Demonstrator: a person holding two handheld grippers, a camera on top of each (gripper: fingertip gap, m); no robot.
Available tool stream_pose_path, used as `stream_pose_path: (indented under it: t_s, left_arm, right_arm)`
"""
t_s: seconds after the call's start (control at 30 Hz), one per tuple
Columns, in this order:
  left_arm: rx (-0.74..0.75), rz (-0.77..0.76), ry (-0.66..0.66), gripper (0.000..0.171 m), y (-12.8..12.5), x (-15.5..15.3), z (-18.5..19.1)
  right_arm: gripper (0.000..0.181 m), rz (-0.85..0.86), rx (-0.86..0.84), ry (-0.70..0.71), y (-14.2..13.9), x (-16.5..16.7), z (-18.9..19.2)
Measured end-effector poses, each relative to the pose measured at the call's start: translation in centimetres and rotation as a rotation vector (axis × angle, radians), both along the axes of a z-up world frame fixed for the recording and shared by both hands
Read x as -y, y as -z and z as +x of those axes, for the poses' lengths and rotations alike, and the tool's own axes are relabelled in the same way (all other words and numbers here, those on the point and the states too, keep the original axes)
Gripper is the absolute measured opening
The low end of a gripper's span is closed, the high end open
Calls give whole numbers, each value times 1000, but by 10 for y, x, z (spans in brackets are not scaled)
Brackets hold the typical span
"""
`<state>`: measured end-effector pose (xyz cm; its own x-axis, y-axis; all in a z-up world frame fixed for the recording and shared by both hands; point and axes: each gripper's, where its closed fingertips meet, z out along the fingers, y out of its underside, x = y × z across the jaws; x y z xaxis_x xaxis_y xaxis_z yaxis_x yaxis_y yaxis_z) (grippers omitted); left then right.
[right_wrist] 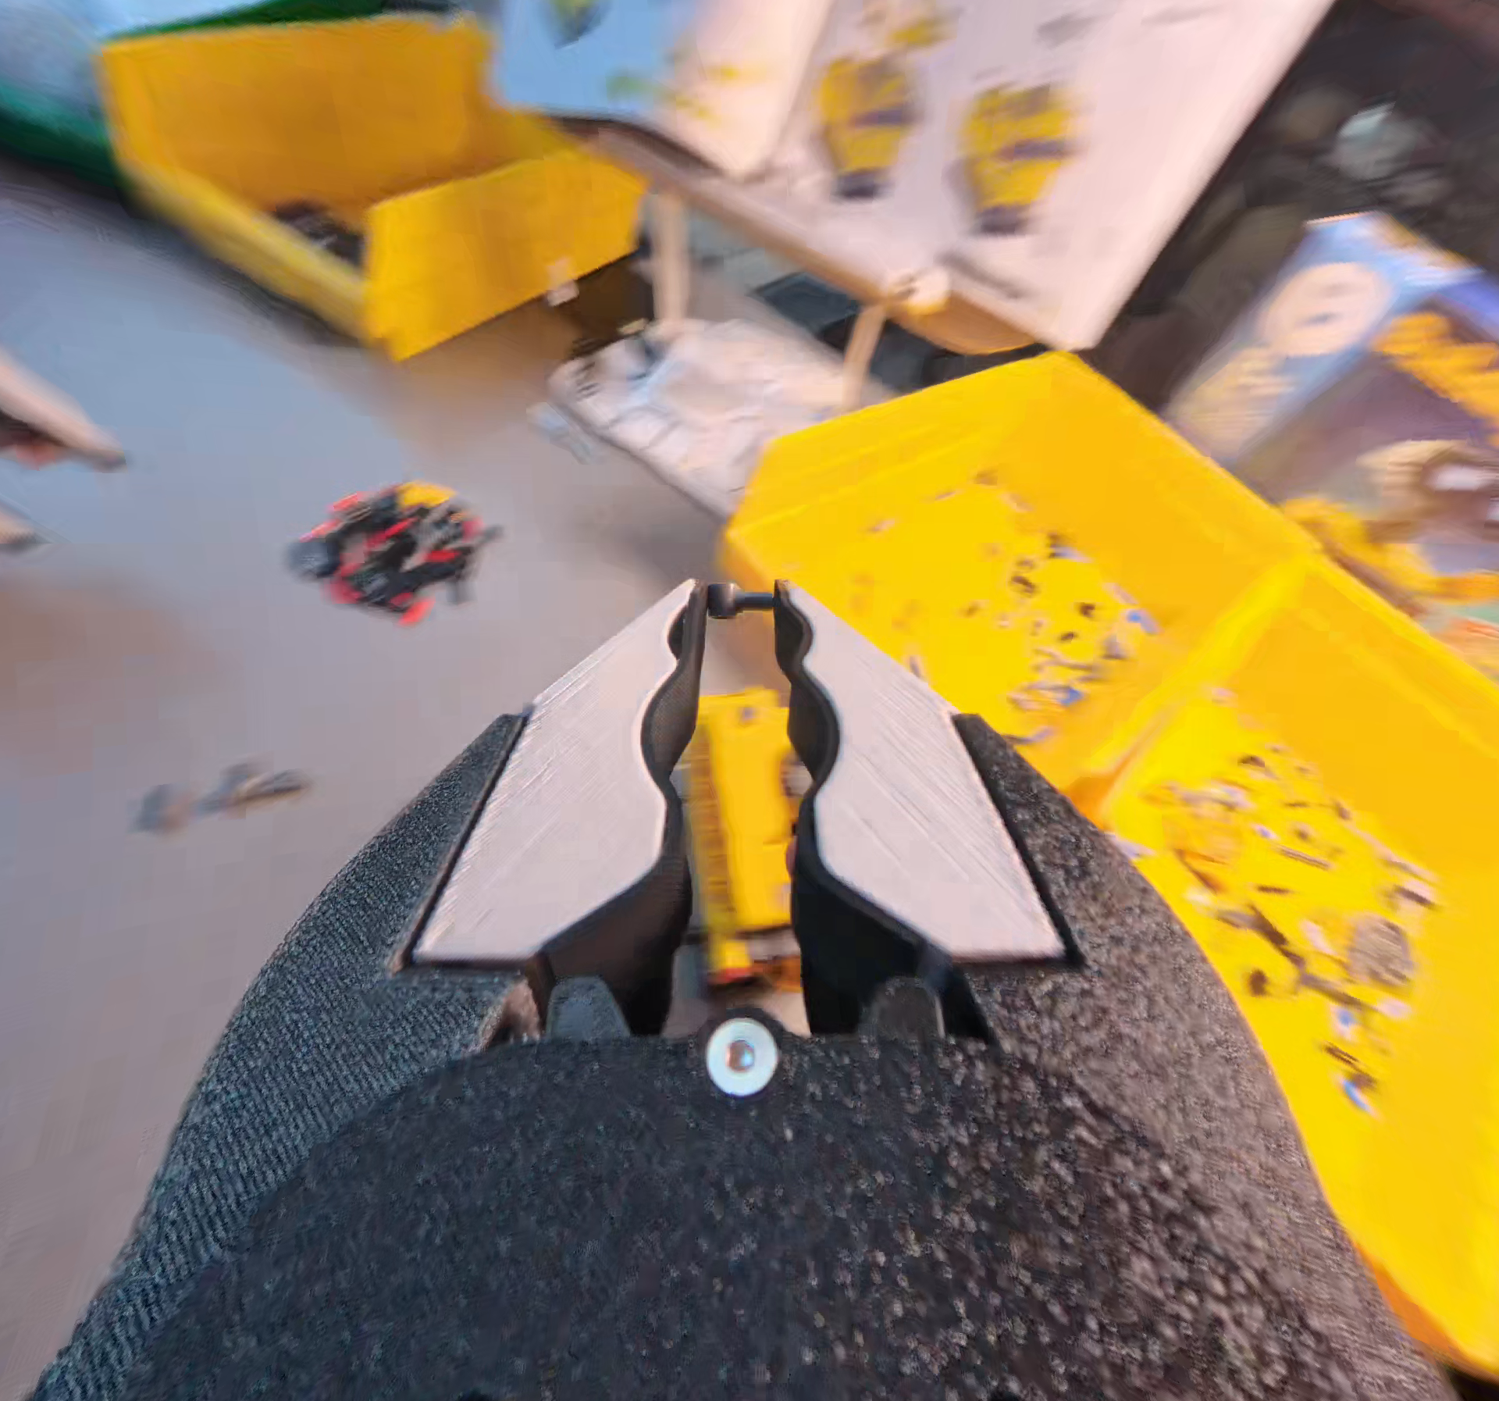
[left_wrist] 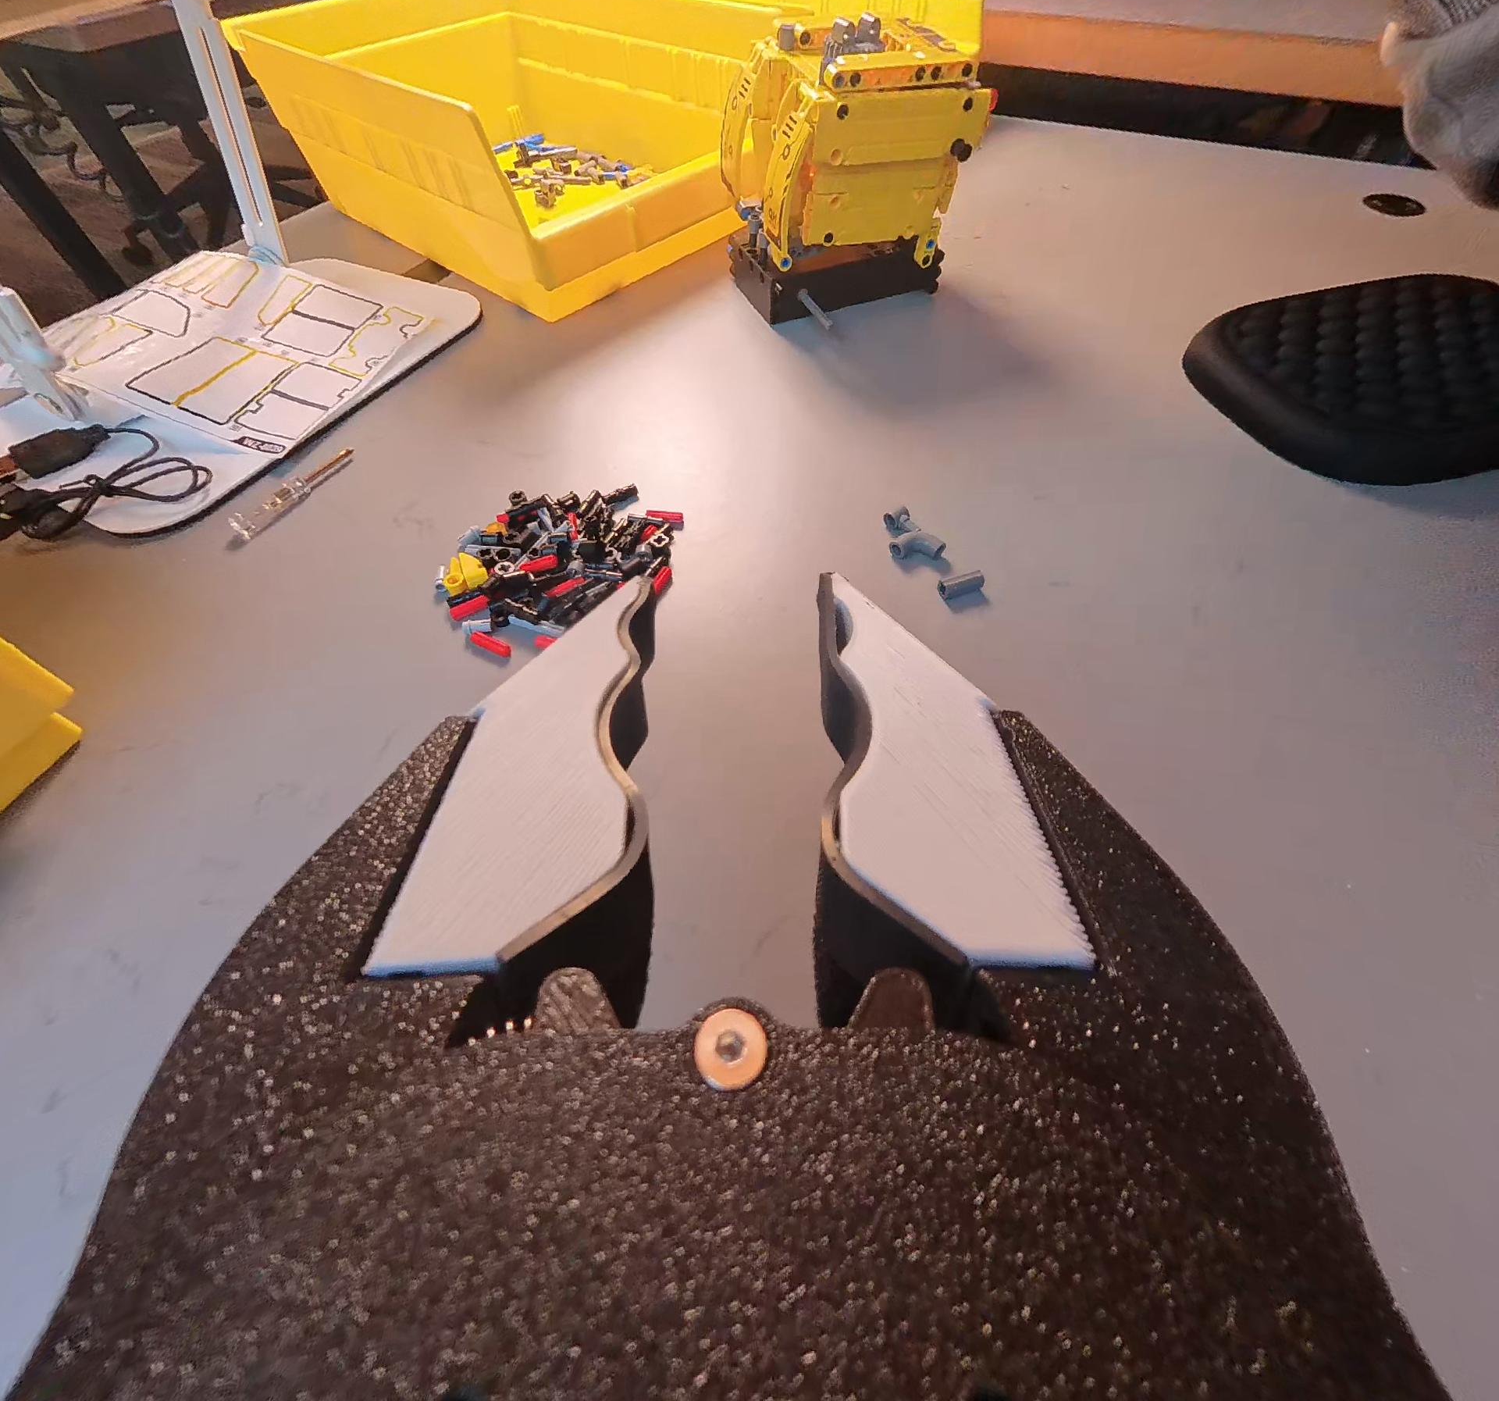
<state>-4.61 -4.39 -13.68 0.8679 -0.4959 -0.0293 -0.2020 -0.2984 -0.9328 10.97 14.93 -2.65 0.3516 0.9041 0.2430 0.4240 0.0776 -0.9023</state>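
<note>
My left gripper [left_wrist: 738, 583] is open and empty, low over the grey table [left_wrist: 1054, 713]. Its left fingertip is beside a pile of small black, red and yellow pieces [left_wrist: 560, 559]. Three grey connectors [left_wrist: 921, 547] lie just right of its right fingertip. A yellow brick model [left_wrist: 852, 161] on a black base stands farther back. My right gripper [right_wrist: 740, 599] is shut on a small black pin [right_wrist: 734, 601] held at the fingertips. It hovers above the yellow model [right_wrist: 742, 818], which shows blurred between the fingers. The pile [right_wrist: 397, 551] lies to its left.
Yellow bins [left_wrist: 503, 145] with small parts stand at the back; in the right wrist view they [right_wrist: 1095, 551] lie to the right. A black mesh pad [left_wrist: 1363, 380], a sticker sheet [left_wrist: 243, 348], a cable [left_wrist: 97, 469] and a gloved hand [left_wrist: 1444, 64] are around. An open booklet [right_wrist: 933, 64] stands behind. Tip to tip, the grippers are about 30 cm apart.
</note>
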Motion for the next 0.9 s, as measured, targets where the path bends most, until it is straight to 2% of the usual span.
stream_pose_path:
  t_s: [0.07,0.1,0.17,0.23,0.33,0.4,0.5,0.57,0.63,0.7,0.8,0.9]
  left_arm:
    - [5,17,-15,43,-4,-1,-2]
    - [10,28,-23,45,-7,-2,-3]
    - [31,49,-40,48,-13,-2,-6]
    - [50,60,-50,50,-17,-2,-9]
    - [49,68,-61,50,-19,-2,-12]
    - [41,64,-66,50,-17,-3,-13]
    - [40,51,-65,49,-13,-3,-14]
    - [40,42,-58,49,-11,-4,-12]
    - [35,35,-53,49,-8,-4,-11]
    - [30,29,-50,49,-7,-4,-10]
    - [22,24,-51,50,-4,-4,-11]
    - [24,24,-55,49,-4,-4,-13]
  right_arm:
    - [15,93,-71,195,-31,-61,38]
    - [15,130,-78,278,-38,-89,56]
    - [16,145,-24,408,-29,-141,83]
    - [16,110,31,507,-7,-183,104]
    - [24,94,128,622,23,-222,126]
    - [30,92,112,618,25,-220,122]
    - [31,154,28,530,-1,-185,99]
    - [30,160,-6,358,-11,-136,65]
    - [30,96,11,126,-2,-70,25]
    - [31,37,64,-45,23,-10,-6]
    - [31,-69,191,-235,82,62,-37]
    - [31,-197,326,-378,139,108,-48]
